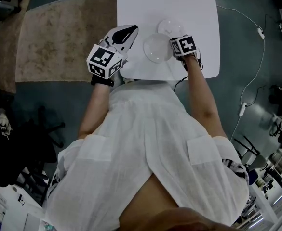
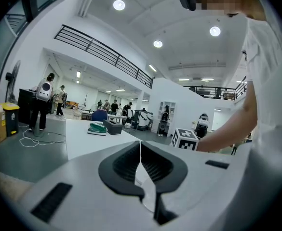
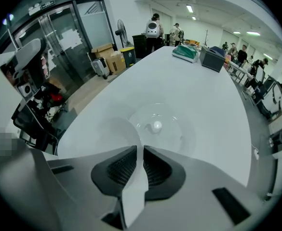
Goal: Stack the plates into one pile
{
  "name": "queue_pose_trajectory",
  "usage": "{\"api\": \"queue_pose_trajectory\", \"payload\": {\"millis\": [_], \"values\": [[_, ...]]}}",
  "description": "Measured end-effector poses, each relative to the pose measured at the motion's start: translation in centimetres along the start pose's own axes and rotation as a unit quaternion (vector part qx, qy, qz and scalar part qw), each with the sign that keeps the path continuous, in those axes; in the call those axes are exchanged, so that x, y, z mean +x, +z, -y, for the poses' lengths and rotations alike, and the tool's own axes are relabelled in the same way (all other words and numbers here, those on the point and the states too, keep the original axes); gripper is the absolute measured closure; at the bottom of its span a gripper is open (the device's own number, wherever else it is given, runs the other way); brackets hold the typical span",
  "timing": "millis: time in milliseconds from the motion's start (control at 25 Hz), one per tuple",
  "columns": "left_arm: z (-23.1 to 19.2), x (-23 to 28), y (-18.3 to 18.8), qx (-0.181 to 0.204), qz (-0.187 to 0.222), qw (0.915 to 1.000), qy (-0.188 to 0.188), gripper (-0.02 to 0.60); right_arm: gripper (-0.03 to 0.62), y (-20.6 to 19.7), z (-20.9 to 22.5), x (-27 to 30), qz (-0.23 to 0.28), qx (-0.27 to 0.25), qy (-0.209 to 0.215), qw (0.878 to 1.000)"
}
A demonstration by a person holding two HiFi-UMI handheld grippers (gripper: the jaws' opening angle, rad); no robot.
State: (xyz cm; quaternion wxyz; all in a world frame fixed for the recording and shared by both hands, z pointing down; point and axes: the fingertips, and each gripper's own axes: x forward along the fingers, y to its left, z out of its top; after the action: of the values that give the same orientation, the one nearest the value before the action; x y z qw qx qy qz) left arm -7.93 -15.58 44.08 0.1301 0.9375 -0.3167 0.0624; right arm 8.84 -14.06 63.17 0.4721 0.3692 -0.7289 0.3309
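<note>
A plate (image 1: pixel 156 48) is gripped by its rim between the jaws of the right gripper (image 3: pixel 141 153), over the near end of the tabletop (image 1: pixel 189 8). A second plate (image 3: pixel 157 126) is seen lying on the tabletop just beyond it. The jaws of the left gripper (image 2: pixel 140 150) are pressed together with nothing held.

Pale gripped plate (image 1: pixel 157 48) hangs just beside clear plate (image 1: pixel 170 27) lying flat.
</note>
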Motion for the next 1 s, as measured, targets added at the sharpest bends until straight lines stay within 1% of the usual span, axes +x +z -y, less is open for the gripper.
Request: {"api": "queue_pose_trajectory", "payload": {"millis": [160, 640, 800, 880, 1000], "values": [[0.0, 0.3, -0.1, -0.001, -0.004, 1.0000, 0.003, 0.569, 0.533, 0.0, 1.4, 0.3, -0.006, 0.002, -0.006, 1.000], [-0.4, 1.7, -0.4, -0.004, -0.013, 0.9999, 0.008, 0.569, 0.533, 1.2, 3.7, 0.8, 0.002, 0.009, -0.012, 1.000], [-0.4, 2.4, -0.5, -0.005, -0.017, 0.9998, 0.008, 0.569, 0.542, 1.2, 5.1, 1.0, 0.000, 0.013, -0.024, 1.000], [-0.4, 2.7, -0.5, -0.006, -0.019, 0.9997, 0.010, 0.569, 0.560, 1.2, 5.9, 1.1, -0.001, 0.007, -0.033, 0.999], [-0.6, 2.9, -0.7, -0.008, -0.022, 0.9996, 0.015, 0.569, 0.562, 1.2, 6.6, 1.4, -0.003, -0.006, -0.045, 0.999]]}}
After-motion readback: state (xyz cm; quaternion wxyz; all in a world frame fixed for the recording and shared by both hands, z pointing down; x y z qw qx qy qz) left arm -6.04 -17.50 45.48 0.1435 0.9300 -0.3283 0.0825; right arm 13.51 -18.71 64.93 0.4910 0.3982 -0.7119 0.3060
